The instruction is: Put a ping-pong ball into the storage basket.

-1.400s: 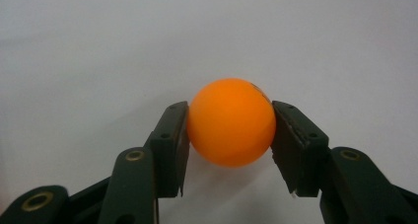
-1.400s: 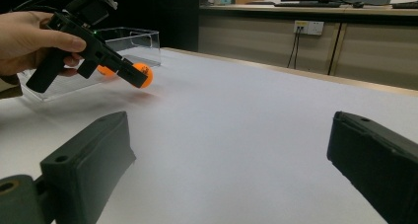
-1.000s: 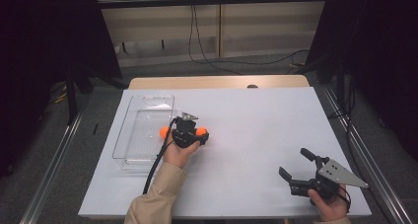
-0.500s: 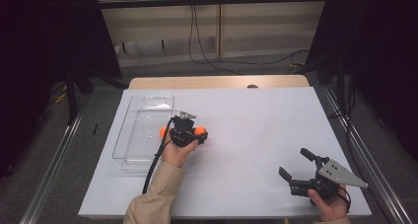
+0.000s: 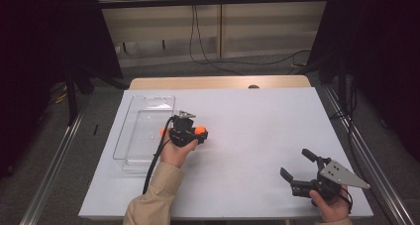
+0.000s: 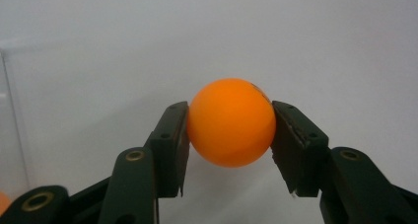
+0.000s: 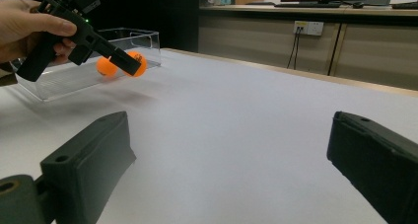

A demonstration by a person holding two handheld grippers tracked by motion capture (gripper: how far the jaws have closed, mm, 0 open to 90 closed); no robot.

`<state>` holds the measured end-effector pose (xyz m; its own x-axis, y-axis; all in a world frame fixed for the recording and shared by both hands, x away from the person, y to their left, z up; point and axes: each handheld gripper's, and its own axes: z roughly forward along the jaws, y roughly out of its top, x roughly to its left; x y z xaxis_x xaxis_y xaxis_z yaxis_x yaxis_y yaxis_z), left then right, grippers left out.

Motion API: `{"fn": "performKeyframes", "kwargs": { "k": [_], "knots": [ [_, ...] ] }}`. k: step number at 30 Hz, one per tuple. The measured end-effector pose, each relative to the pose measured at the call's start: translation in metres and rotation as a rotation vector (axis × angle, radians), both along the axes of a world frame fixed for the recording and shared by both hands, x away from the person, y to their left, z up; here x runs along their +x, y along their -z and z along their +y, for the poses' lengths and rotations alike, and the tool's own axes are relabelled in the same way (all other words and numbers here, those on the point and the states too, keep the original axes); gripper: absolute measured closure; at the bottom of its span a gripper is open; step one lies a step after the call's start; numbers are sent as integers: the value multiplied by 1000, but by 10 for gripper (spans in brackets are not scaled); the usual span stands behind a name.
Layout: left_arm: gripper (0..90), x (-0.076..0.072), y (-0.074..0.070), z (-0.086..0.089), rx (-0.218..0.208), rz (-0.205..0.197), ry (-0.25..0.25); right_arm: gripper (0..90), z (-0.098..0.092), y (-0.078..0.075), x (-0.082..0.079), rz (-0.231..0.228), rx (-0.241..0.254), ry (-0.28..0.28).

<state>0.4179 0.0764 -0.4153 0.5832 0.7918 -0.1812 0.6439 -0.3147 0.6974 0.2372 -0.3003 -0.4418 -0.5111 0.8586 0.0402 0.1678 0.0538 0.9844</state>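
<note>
While the left gripper (image 6: 229, 123) holds the orange ball (image 6: 230, 122) between its fingers, the clear tray (image 5: 143, 131) lies just left; the right gripper (image 5: 297, 164) waits wide open.

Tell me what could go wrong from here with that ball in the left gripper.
The left gripper pinches the round orange ball only at its sides; it could squirt out and roll across the white table. A second orange ball lies close by, beside the clear tray, and could get knocked.

R gripper (image 7: 231, 169) jaws wide apart; L gripper (image 7: 129, 63) clamps orange ball (image 7: 138, 64).
</note>
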Motion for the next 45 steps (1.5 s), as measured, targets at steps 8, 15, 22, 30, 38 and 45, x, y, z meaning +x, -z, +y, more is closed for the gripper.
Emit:
{"fn": "performKeyframes", "kwargs": {
  "k": [8,15,22,30,38,45],
  "knots": [
    [509,0,-4,2,-5,-5,2,27,0,0,0,0,0,0],
    [509,-1,-7,3,0,-11,-2,27,0,0,0,0,1,0],
    [509,0,-9,6,-9,-8,-5,27,0,0,0,0,0,0],
    [509,-1,-12,8,-18,-10,-1,27,0,0,0,0,0,0],
    [509,-1,-15,9,-18,-12,6,27,0,0,0,2,6,1],
    [509,-1,-18,12,-25,-11,8,27,0,0,0,1,4,0]
  ]
}}
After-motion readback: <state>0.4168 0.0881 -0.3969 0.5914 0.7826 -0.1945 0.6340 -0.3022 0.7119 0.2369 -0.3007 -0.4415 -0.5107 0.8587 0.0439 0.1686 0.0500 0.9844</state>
